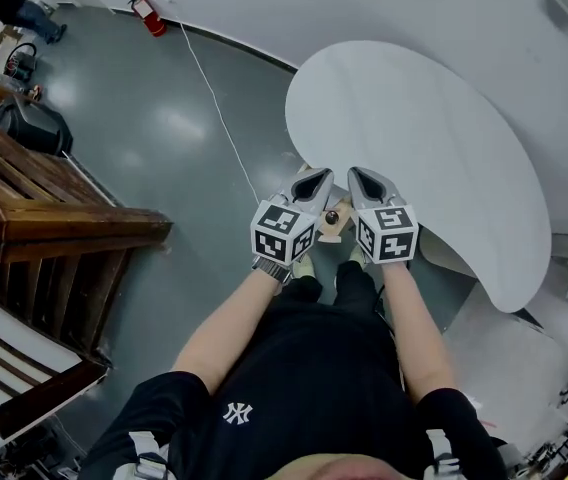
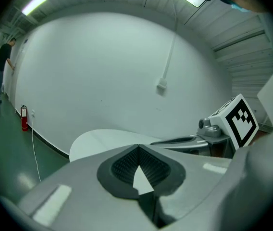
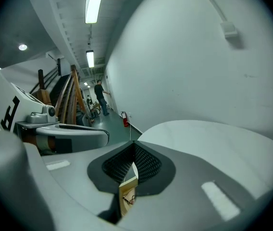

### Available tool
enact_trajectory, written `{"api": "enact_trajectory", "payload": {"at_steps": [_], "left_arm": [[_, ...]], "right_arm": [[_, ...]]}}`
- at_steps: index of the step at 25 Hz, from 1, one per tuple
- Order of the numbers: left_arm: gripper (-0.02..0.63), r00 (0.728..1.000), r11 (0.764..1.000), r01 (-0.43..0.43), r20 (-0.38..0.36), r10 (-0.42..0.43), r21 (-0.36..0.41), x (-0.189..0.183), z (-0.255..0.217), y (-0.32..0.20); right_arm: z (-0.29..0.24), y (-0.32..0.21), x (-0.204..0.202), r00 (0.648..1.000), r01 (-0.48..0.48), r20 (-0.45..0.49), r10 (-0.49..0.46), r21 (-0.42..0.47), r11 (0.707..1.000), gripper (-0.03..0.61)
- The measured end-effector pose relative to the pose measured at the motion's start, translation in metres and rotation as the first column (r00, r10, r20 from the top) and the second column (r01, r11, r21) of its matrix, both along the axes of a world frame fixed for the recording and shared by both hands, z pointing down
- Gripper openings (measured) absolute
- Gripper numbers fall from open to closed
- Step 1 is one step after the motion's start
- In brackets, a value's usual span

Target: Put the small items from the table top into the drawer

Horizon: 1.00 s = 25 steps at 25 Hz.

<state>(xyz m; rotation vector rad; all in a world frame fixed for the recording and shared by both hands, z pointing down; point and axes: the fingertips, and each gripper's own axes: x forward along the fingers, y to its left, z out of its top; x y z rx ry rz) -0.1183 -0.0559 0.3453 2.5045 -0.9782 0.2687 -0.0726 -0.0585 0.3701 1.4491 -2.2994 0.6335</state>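
Both grippers hang side by side just off the near edge of the white tabletop (image 1: pixel 414 118), and neither carries anything. The left gripper (image 1: pixel 314 180) has its jaws together at the tips, with only a bare wedge of gap behind them. The right gripper (image 1: pixel 367 180) has its jaws closed as well.

Between and below them sits a pale wooden piece with a dark knob (image 1: pixel 332 217), which I take to be the drawer (image 1: pixel 326 233). A sliver of the same wood shows through the gap behind the right jaws in the right gripper view (something small and reddish lies on it, too small to name). No small item shows on the tabletop, so the items are probably in the drawer already, or hidden beneath the grippers.

As I judge it, three things could go wrong. The drawer may be standing ajar, where a leg or a gripper could catch it. The two grippers are close enough to knock together. An item hidden at the near edge could be left behind.
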Motion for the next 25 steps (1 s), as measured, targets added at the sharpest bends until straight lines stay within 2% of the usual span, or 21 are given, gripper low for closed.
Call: {"api": "enact_trajectory", "payload": {"at_steps": [7, 14, 21, 25], "left_arm": [[0.000, 1.000, 0.997, -0.026, -0.009, 0.026, 0.068, 0.016, -0.035, 0.001], [0.000, 1.000, 0.992, -0.023, -0.017, 0.025, 0.126, 0.015, -0.069, -0.002], [0.000, 0.999, 0.985, -0.024, -0.024, 0.028, 0.168, 0.015, -0.087, -0.005], [0.000, 0.999, 0.986, -0.025, -0.025, 0.030, 0.167, 0.017, -0.087, -0.004]], "right_arm": [[-0.033, -0.003, 0.015, 0.999, -0.034, 0.007, 0.034, 0.064, 0.997, 0.025], [-0.069, -0.006, 0.010, 0.999, -0.044, 0.027, 0.041, 0.140, 0.989, 0.025], [-0.093, -0.012, 0.009, 0.999, -0.045, 0.032, 0.039, 0.211, 0.977, 0.025], [-0.094, -0.010, 0.010, 0.998, -0.049, 0.035, 0.042, 0.217, 0.975, 0.025]]}}
